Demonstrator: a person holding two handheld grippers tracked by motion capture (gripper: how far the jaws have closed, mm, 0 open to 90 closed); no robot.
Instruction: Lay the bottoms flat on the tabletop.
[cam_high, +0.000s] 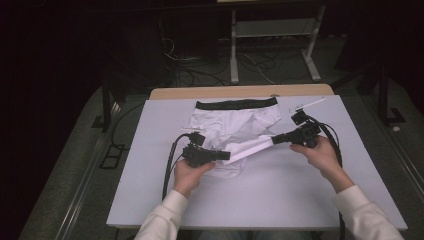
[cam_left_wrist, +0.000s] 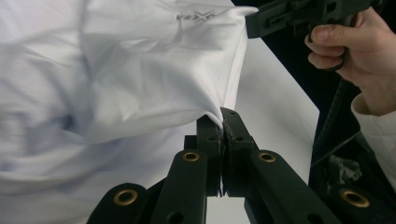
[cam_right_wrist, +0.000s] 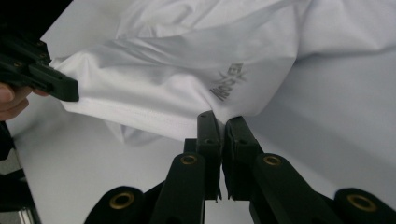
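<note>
- While both grippers pinch the shorts (cam_high: 235, 131) by one leg hem, the cloth lies mid-table (cam_high: 280, 200), that leg lifted and stretched between them.
- Left gripper (cam_high: 227, 155): jaws closed on the hem corner, as the left gripper view shows (cam_left_wrist: 223, 122).
- Right gripper (cam_high: 274, 139): clamped on the same hem's other end (cam_right_wrist: 219, 120).
- Risk, I judge: thin, slick fabric could slide out if the hands pull apart too hard; each bite is shallow.
- Material: smooth white knit, softly creased, black elastic waistband (cam_high: 236, 104), small grey logo (cam_right_wrist: 227, 81).
</note>
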